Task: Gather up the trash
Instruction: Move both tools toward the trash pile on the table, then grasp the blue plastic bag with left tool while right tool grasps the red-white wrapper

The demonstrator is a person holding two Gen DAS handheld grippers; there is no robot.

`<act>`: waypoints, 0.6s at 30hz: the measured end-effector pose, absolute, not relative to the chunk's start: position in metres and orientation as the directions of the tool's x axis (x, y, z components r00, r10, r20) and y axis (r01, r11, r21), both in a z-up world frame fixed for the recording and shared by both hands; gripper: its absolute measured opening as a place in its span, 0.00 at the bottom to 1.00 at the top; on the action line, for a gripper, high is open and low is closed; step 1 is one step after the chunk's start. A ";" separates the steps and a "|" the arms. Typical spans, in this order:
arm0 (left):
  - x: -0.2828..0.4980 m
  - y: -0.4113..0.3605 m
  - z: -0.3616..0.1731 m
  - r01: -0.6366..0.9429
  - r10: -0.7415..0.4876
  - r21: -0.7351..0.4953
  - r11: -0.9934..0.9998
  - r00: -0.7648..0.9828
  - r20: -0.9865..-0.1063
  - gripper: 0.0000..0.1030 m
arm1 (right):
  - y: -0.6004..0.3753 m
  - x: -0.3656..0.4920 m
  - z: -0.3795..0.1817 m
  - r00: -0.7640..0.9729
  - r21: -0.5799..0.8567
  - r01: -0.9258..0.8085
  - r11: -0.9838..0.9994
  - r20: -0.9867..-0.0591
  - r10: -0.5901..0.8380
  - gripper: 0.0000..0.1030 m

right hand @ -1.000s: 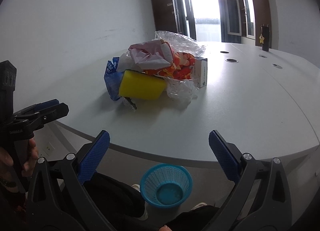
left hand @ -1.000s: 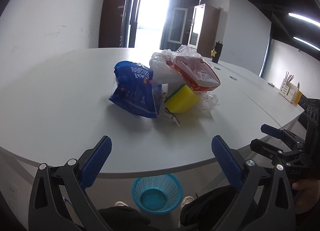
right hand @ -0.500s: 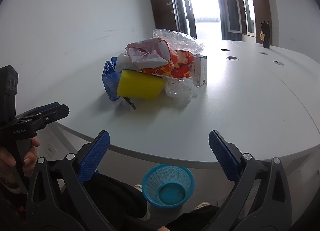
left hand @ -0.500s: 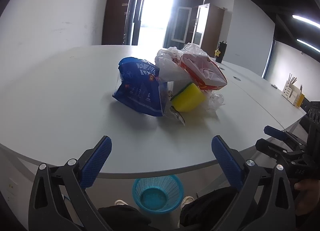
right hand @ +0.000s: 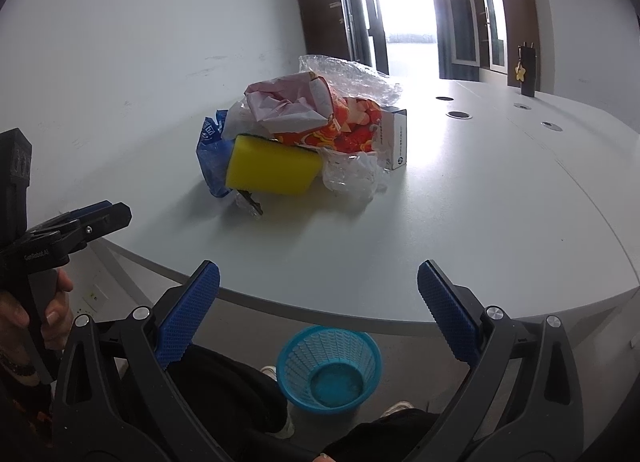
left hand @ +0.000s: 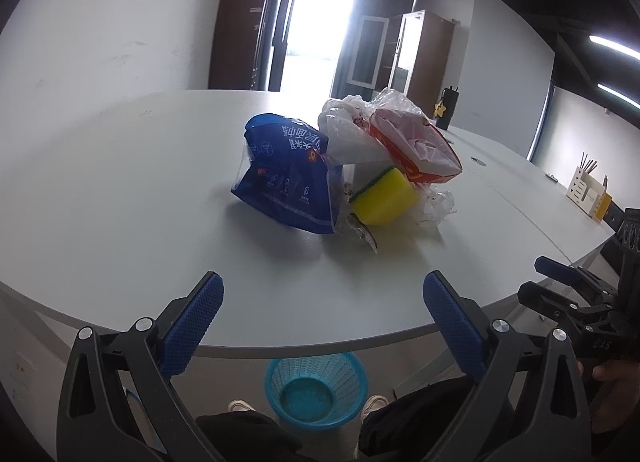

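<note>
A heap of trash sits on the grey table (left hand: 120,189) well ahead of both sets of jaws: a blue plastic bag (left hand: 286,177) ahead and slightly left of the left gripper's (left hand: 322,316) jaws, a yellow sponge (left hand: 384,195) touching it straight ahead, and a red-and-orange printed bag (right hand: 344,127) stuffed with pink paper on top under clear plastic wrap (right hand: 352,75). A small white box (right hand: 394,137) stands upright at the heap's far side, ahead of the right gripper (right hand: 318,304), with crumpled clear film (right hand: 352,175) in front of it. Bare tabletop lies between the heap and both grippers, with nothing in the way. The curved table edge passes just ahead of the jaws, and below it a blue mesh wastebasket (right hand: 330,368) stands on the floor, between the person's shoes. Both grippers hover level off the table edge, jaws spread wide and holding nothing; a hand (right hand: 24,314) wraps the left gripper's handle.
</note>
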State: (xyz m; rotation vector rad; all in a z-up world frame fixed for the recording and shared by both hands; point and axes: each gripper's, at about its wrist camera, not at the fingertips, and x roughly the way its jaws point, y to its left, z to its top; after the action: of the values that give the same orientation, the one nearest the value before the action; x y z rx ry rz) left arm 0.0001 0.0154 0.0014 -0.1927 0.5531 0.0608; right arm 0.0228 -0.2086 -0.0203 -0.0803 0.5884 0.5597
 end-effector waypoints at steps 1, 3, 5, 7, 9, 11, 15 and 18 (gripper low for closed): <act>-0.001 0.013 -0.001 -0.112 0.008 -0.166 0.980 0.851 -0.525 0.94 | -0.208 0.025 -0.021 0.688 0.081 -0.521 0.850 -0.550 0.474 0.92; 0.002 0.014 -0.003 -0.117 0.008 -0.177 0.977 0.853 -0.522 0.94 | -0.207 0.028 -0.021 0.681 0.090 -0.528 0.844 -0.549 0.485 0.92; 0.007 0.016 -0.003 -0.120 0.000 -0.193 0.974 0.849 -0.528 0.94 | -0.207 0.031 -0.018 0.677 0.100 -0.534 0.839 -0.543 0.496 0.92; 0.015 0.017 -0.001 -0.119 -0.001 -0.193 0.974 0.849 -0.528 0.94 | -0.202 0.037 -0.012 0.684 0.082 -0.541 0.837 -0.537 0.494 0.92; 0.020 0.019 0.003 -0.130 0.016 -0.183 0.974 0.853 -0.521 0.94 | -0.198 0.046 -0.004 0.689 0.086 -0.543 0.835 -0.523 0.502 0.92; 0.027 0.022 0.006 -0.145 0.031 -0.181 0.973 0.855 -0.518 0.94 | -0.196 0.056 0.002 0.682 0.115 -0.547 0.829 -0.514 0.521 0.92; 0.044 0.028 0.008 -0.150 0.031 -0.183 0.972 0.847 -0.530 0.94 | -0.189 0.077 0.012 0.671 0.127 -0.562 0.818 -0.509 0.540 0.87; 0.058 0.032 0.008 -0.139 0.015 -0.187 0.973 0.839 -0.543 0.87 | -0.184 0.092 0.020 0.673 0.139 -0.560 0.817 -0.499 0.546 0.82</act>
State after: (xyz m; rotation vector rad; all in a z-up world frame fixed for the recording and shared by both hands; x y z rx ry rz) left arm 0.0576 0.0315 0.0079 -0.2237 0.5702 0.0819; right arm 0.0922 -0.1842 0.0198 -0.0268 0.5534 0.6224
